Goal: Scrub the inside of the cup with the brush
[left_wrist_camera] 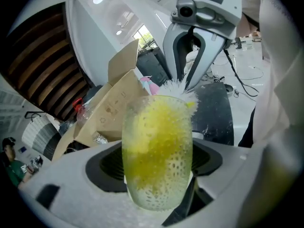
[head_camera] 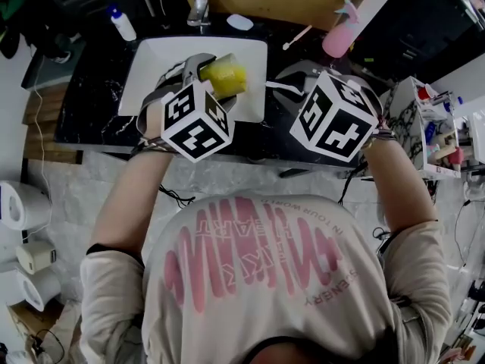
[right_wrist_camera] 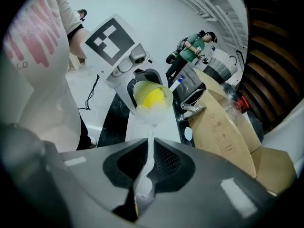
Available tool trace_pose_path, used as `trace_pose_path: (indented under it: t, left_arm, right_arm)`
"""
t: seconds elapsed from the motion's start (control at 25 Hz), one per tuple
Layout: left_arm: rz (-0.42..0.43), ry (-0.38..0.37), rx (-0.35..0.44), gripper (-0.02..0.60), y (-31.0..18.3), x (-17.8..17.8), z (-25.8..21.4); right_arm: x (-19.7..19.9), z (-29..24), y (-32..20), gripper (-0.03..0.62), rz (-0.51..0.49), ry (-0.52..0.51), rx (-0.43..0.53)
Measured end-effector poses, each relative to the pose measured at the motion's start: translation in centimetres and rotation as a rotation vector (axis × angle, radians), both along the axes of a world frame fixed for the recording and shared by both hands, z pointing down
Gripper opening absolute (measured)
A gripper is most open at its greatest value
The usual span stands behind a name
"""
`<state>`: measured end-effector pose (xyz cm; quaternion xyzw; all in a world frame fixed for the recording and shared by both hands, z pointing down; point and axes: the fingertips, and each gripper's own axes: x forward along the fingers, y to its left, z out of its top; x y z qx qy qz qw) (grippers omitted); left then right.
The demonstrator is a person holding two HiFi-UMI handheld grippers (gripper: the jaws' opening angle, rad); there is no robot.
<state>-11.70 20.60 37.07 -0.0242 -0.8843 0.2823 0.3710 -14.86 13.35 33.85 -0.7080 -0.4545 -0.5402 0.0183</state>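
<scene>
Two grippers meet above the white sink (head_camera: 151, 59), which is set in the black counter (head_camera: 87, 97); the left gripper (head_camera: 198, 73) is clamped on the clear cup (head_camera: 225, 76), with one jaw on each side of its wall; the cup is held in the air over the middle of the sink, lying nearly on its side, its mouth turned to the right gripper (head_camera: 297, 78); the right gripper is closed tight on the thin white handle of the brush (right_wrist_camera: 150, 151); the yellow head of the brush is inside the cup, and some white bristles stick out over the rim; at the back edge of the counter stands a faucet (head_camera: 199, 10); a white bottle (head_camera: 121, 23) with a blue cap is near the back left corner, a pink spray bottle (head_camera: 339, 36) toward the back right.
</scene>
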Motion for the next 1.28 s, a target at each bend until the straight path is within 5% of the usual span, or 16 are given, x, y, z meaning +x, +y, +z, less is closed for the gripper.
trace_pose_path:
  t: [0.72, 1.28]
  left_arm:
    - [0.027, 0.139, -0.348, 0.371, 0.8, -0.5, 1.4]
    - [0.030, 0.169, -0.374, 0.373, 1.7, 0.1, 2.0]
  right_arm:
    - [1.1, -0.6, -0.1, 0.051, 0.005, -0.018, 0.030]
    - [0.5, -1.3, -1.4, 0.051, 0.002, -0.008, 0.049]
